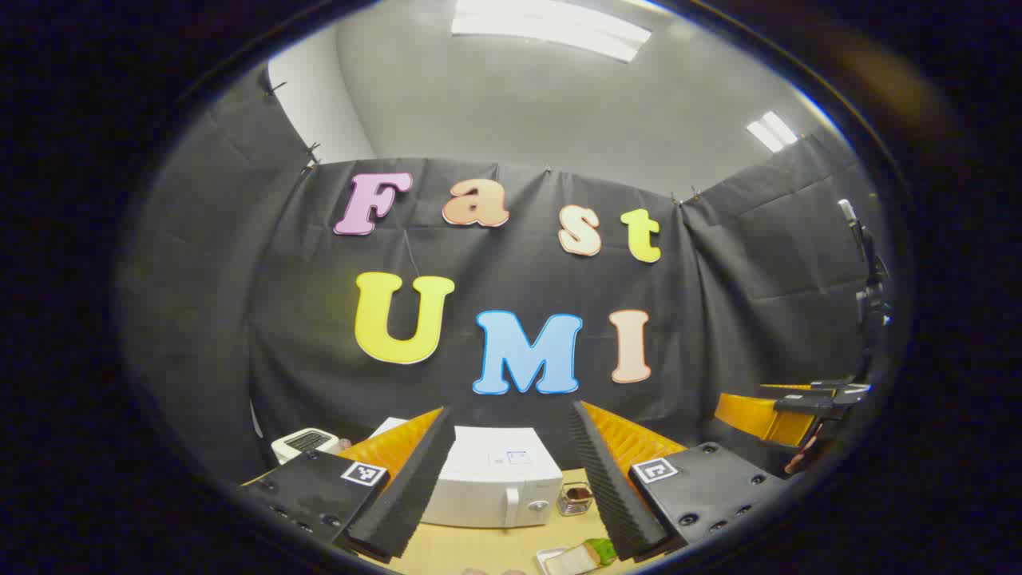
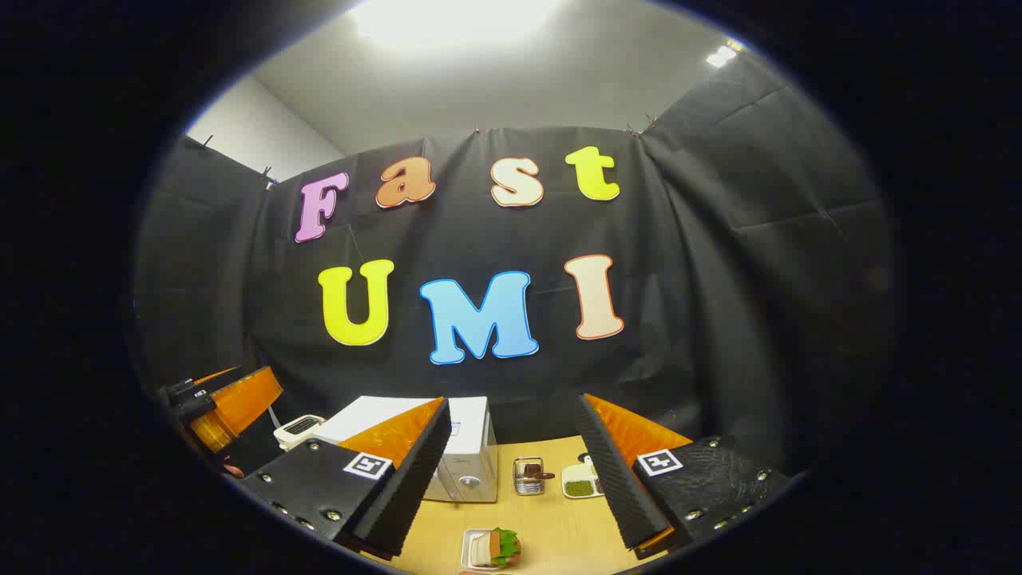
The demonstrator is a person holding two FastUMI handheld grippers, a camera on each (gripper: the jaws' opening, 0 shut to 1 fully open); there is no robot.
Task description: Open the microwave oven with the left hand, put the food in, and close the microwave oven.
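Microwave point(image 1: 489, 487) stands shut at the back of the wooden table point(image 1: 463, 551), its handle and knob on the right side of its front. Left gripper point(image 1: 511, 479) hangs above the table with its fingers spread wide and nothing between them. Right gripper point(image 2: 511, 471) is likewise wide apart and empty. Food, a sandwich on a small white tray point(image 2: 491, 549), lies near the table's front edge, well apart from the microwave. A small metal basket point(image 2: 528, 476) sits just right of the microwave

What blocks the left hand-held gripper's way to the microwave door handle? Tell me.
Nothing visible. In the left gripper view the left hand-held gripper is open, and the microwave sits straight ahead between its fingers, door shut, handle facing it. The small glass container stands to the side.
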